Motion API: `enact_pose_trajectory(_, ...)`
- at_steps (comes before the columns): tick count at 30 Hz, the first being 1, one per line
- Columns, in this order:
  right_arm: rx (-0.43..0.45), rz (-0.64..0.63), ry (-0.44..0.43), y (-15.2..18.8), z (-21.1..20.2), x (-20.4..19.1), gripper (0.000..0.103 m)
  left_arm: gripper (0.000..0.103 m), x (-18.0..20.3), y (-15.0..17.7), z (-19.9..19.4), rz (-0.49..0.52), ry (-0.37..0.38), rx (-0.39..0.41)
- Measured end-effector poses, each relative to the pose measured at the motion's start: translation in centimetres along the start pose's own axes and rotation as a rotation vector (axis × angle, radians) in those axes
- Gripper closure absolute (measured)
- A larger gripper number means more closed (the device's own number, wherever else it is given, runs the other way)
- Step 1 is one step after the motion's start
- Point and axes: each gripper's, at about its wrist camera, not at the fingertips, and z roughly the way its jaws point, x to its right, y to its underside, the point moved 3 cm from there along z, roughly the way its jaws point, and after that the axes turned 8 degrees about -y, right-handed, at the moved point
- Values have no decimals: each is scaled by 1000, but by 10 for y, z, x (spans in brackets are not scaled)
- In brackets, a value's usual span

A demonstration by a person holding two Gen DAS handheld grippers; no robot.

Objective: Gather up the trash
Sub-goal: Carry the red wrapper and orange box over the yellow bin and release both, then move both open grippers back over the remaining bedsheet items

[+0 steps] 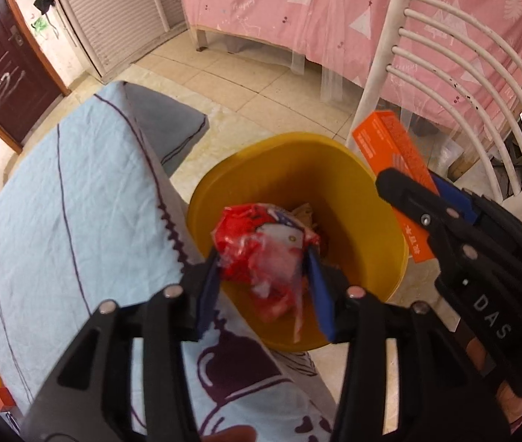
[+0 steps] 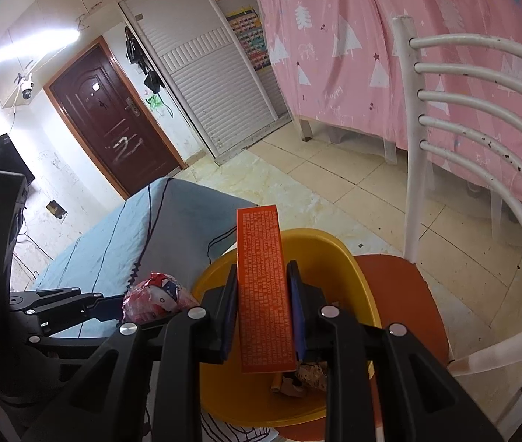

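A yellow bin (image 1: 353,199) stands on the floor between a bed and a chair. Over its mouth, a crumpled red and white wrapper (image 1: 261,254) hangs blurred between the blue pads of my left gripper (image 1: 261,258); the jaws stand apart and the pads do not seem to press on it. My right gripper (image 2: 262,270) is shut on a long orange box (image 2: 261,287), held upright above the bin (image 2: 334,254). In the left wrist view the box (image 1: 389,140) and right gripper (image 1: 426,202) sit at the bin's right rim. The right wrist view also shows the wrapper (image 2: 154,298).
Brown paper scraps (image 2: 308,375) lie in the bin. A bed with a light blue sheet (image 1: 76,202) borders the bin on the left. A white chair (image 1: 445,55) with an orange seat (image 2: 400,287) stands on the right. Pink curtains (image 1: 297,7) hang behind, over tiled floor.
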Motion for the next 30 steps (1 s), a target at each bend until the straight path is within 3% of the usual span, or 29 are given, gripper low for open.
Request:
enact_pose_trajectory(3,-8,-2,7,1,3,-2,75,57,0,1,0,-4,2,4)
enact_pose_trajectory(7,9,16,12,-2,0,1,48,54,0,2,-2,-8,12,7)
enact_pose_trajectory(11,26,16,13,-4,-6,1,46,49,-2,2,-9,-23,27,15)
enact_pose_trajectory(18,85,10,14,-14,-27,-14,45,30,-25,7,-44,-72,63,98)
enact_pose_trajectory(22,118,6,21,-24,-36,-29,42,20,-58,20,-76,-151,111,156)
enact_pose_trajectory(30,71,-85,-22,-28,-13,-91,40,15,-134,55,-120,-300,66,258)
